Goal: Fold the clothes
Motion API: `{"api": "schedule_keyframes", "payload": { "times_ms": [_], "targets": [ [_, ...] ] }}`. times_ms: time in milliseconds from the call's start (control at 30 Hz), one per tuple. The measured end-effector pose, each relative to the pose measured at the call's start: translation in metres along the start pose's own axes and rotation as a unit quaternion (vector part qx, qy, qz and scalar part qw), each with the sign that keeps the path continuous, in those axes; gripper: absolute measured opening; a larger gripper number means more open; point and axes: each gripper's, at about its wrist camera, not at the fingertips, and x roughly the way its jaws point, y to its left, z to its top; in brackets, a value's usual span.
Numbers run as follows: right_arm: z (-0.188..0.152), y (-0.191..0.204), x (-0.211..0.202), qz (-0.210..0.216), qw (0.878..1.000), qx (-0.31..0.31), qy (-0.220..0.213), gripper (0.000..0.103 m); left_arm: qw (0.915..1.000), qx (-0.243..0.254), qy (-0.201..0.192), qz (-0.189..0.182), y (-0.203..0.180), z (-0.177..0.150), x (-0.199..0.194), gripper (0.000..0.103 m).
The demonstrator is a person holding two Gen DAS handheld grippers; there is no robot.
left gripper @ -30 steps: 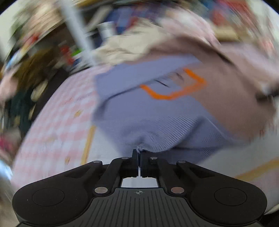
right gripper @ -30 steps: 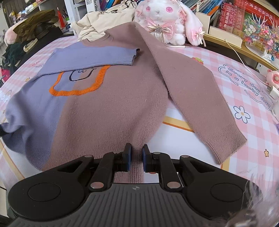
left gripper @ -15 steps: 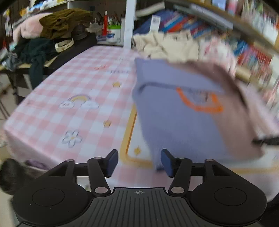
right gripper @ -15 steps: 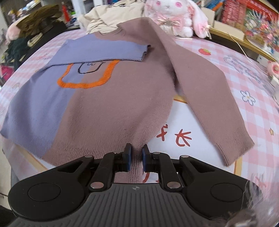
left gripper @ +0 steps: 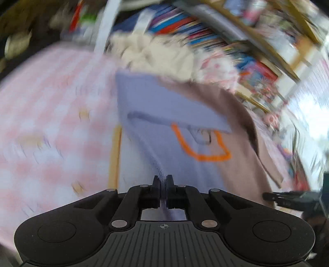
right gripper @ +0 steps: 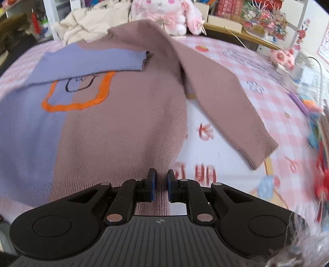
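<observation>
Left gripper (left gripper: pixel 163 180): the two fingers are pressed together on a pinch of the purple hem of the sweater (right gripper: pixel 115 115); a ridge of cloth goes up from the pinch into the purple side. This view is much blurred
Right gripper (right gripper: pixel 161 180): the fingers stand at the mauve hem with only a narrow gap between the blue pads (right gripper: pixel 152 184); ribbed cloth shows in the gap, but I cannot tell if the pads really press it
Right gripper in the left view: its dark body (left gripper: pixel 296 198) shows at the right edge, near the mauve side of the hem
Sweater: it lies spread on the table, front up, the hem nearest to both grippers; the left half is purple, the right half is mauve
Orange outline (right gripper: pixel 82 100): a thick line on the chest, across both colours, with a thin dark drawing inside
Purple sleeve (right gripper: pixel 90 63): folded across the chest, it covers the top of the orange outline, the cuff ends near the middle
Mauve sleeve (right gripper: pixel 224 106): not folded, it goes out to the right on the table, the cuff is well apart from the body
Tablecloth (right gripper: pixel 273 102): pink and white squares with small printed flowers and red characters
Cream garment (right gripper: pixel 88 22): a crumpled heap behind the collar
Plush rabbit (right gripper: pixel 164 12): white and pink, upright behind the mauve shoulder
Shelves (right gripper: pixel 246 18): at the far edge, with books and small coloured things
</observation>
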Motion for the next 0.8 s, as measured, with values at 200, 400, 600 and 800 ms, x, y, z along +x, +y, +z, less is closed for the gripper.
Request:
{"api": "schedule_keyframes", "payload": {
  "times_ms": [200, 400, 600, 800],
  "targets": [
    [-0.01, 0.034, -0.007, -0.019, 1.0, -0.005, 0.007, 0.011, 0.9849, 0.13, 0.076, 0.085, 0.019, -0.014, 0.026, 0.013],
    [-0.007, 0.034, -0.016, -0.027, 1.0, -0.007, -0.013, 0.024, 0.9766, 0.179, 0.034, 0.114, 0.009, -0.012, 0.007, 0.017],
    [0.003, 0.01, -0.02, -0.06, 0.996, -0.041, -0.049, 0.037, 0.9787, 0.178, -0.014, 0.101, -0.009, 0.009, 0.006, 0.024],
    [0.004, -0.023, -0.009, -0.045, 0.996, -0.075, -0.031, 0.039, 0.9901, 0.128, 0.003, 0.058, -0.05, -0.007, 0.033, 0.035]
  ]
}}
